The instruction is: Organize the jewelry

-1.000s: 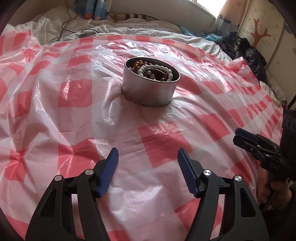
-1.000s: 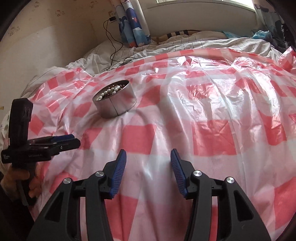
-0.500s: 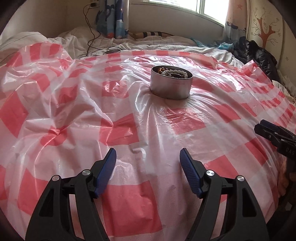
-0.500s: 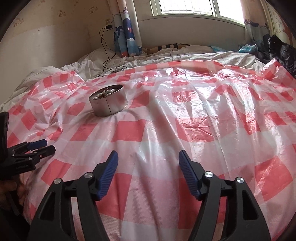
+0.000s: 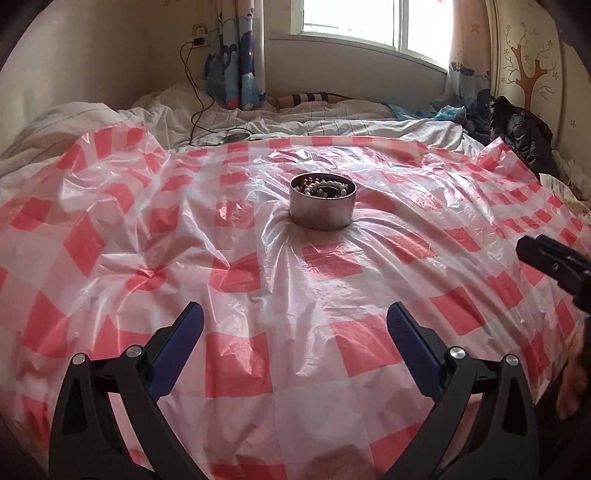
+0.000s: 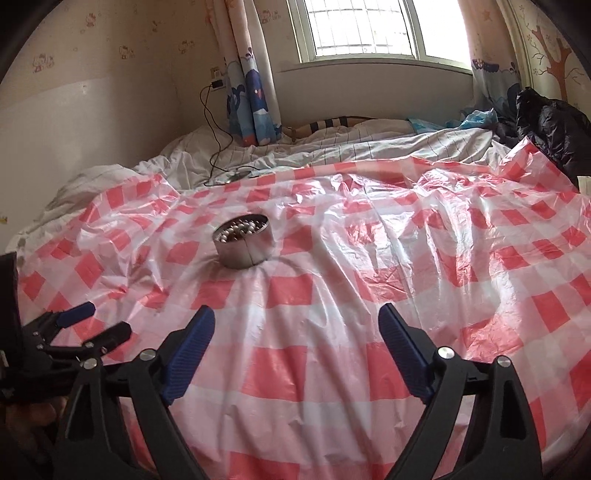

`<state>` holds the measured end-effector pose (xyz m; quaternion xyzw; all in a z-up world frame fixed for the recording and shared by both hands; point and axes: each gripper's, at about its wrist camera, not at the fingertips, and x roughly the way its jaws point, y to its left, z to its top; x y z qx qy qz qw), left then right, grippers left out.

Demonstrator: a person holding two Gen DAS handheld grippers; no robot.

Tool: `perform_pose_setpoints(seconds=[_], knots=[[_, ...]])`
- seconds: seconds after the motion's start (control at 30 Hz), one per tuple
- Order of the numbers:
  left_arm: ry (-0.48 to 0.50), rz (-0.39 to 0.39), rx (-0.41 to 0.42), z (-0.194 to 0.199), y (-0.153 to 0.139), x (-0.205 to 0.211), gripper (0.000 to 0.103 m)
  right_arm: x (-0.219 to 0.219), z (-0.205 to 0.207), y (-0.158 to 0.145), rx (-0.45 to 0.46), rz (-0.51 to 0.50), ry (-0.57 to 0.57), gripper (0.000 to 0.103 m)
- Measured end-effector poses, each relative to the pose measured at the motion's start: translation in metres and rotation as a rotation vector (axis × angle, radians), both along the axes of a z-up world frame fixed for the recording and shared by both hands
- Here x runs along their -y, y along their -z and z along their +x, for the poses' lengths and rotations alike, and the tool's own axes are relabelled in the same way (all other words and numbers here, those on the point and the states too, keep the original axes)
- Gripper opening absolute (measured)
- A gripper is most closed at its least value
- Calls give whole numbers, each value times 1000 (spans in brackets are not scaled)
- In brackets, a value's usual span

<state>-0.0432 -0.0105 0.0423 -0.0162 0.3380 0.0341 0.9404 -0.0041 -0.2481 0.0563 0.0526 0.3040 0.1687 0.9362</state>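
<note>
On the checked plastic sheet (image 5: 236, 354) the round tin (image 5: 322, 211) already holds the beads (image 5: 327, 185), nothing lies loose, so the task seems finished; the left gripper (image 5: 295, 325) and right gripper (image 6: 296, 326), well apart from it, are spread and empty.

Blown-out window (image 6: 364, 29) backlight, dark fisheye corners

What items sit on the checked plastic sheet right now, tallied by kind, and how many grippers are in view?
Round metal tin with beaded jewelry inside: 1
Loose jewelry pieces out on the checked sheet: 0
Grippers, both open and holding nothing: 2, left gripper and right gripper
Total: 3 (pieces inside the tin are too tangled to count)
</note>
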Motion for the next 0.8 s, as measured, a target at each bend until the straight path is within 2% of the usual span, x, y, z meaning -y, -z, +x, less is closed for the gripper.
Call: perform_pose_setpoints(seconds=[0.1, 0.23, 0.33, 0.47, 0.6, 0.7, 0.8], knots=[[2, 33, 5, -13, -15, 6, 95, -8, -14, -21, 2, 85, -1, 94], [-2, 69, 19, -31, -30, 5, 95, -28, -33, -25, -3, 132, 26, 94], [-31, 80, 34, -39, -35, -4, 95, -43, -42, -10, 4, 113, 67, 96], [-92, -2, 8, -38, -30, -24, 95, -44, -39, -7, -22, 76, 118, 96], [-131, -9, -8, -32, -25, -29, 95, -42, -27, 3, -100, 61, 143, 96], [-137, 13, -13, -29, -22, -22, 95, -43, -22, 8, -142, 55, 144, 96], [-122, 59, -14, -28, -21, -9, 95, -41, -27, 8, -123, 58, 149, 96]])
